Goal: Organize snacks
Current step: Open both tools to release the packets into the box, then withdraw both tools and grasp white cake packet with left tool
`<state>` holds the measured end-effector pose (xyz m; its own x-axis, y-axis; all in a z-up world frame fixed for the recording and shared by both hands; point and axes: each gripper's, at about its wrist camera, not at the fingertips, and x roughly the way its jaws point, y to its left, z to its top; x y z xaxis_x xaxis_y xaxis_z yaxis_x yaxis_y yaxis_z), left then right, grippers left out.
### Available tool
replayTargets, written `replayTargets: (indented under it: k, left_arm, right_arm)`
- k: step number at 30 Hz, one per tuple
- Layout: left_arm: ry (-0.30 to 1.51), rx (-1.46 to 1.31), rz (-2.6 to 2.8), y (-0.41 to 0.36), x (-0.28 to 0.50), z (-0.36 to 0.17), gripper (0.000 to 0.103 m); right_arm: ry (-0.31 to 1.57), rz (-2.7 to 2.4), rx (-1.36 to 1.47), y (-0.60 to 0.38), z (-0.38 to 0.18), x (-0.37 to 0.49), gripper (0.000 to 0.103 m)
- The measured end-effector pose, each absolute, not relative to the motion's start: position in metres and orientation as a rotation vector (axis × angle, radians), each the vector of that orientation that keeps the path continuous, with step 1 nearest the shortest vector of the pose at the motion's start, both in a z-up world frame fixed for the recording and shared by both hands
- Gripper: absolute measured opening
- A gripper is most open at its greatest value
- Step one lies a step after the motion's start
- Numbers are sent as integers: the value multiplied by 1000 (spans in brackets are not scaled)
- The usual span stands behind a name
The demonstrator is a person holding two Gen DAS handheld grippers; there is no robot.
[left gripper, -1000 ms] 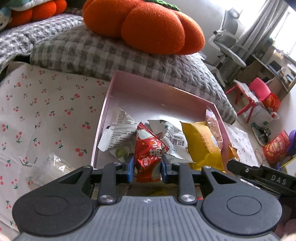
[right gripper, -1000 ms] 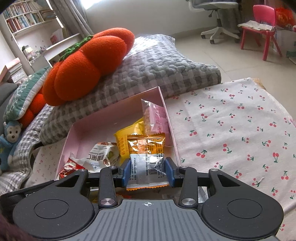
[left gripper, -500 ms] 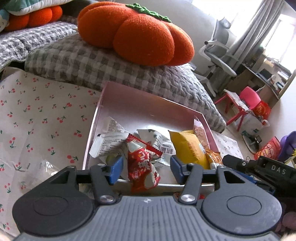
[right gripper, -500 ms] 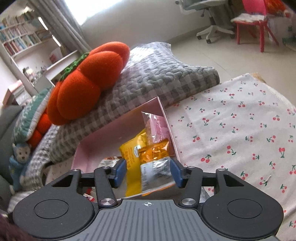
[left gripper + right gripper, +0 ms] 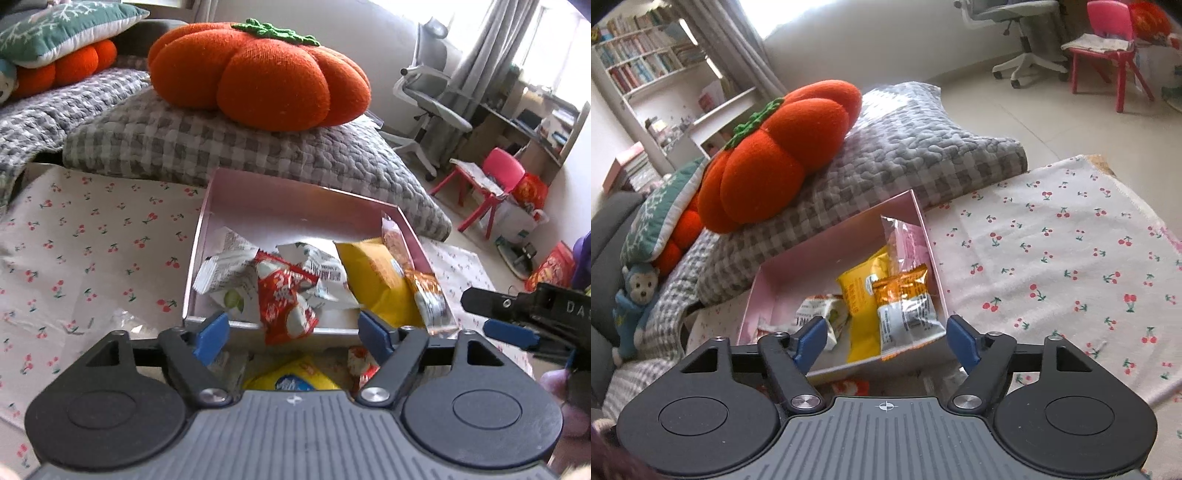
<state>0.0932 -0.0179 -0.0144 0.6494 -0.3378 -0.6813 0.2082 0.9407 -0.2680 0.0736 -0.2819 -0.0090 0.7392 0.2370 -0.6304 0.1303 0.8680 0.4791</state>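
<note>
Both claws [image 5: 291, 334] [image 5: 884, 341] wide apart, empty

Right tool [image 5: 884, 341] spread wide, empty, before pink box [image 5: 919, 214] of snacks [image 5: 905, 310].

Glossy crinkled foil and plastic snack wrappers [image 5: 286, 301], smooth pink box [image 5: 295, 206] with faint sheen, matt cherry-print cloth [image 5: 1052, 258], quilted gray checked blanket [image 5: 184, 144], fuzzy orange pumpkin cushion [image 5: 258, 70]
</note>
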Motion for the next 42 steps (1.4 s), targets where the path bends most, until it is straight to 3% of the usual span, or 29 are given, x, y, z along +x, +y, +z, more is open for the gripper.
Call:
replayTargets:
  k: [4,12,30,42]
  left_arm:
    - [805,-128,-299,-15,81,-11,90]
    - [813,-107,-288,-1,63,-10,100]
    - [824,-38,-235,38,29,-25,102]
    - [859,76,-326,3,5,-47,102]
  right_arm:
    - [757,66,500,-283,-3,61,84]
    - [782,60,476,-287,-1,36,89]
    - [780,116,219,-249,-13,-8,94]
    - [805,120,179,-232,-21,-13,95]
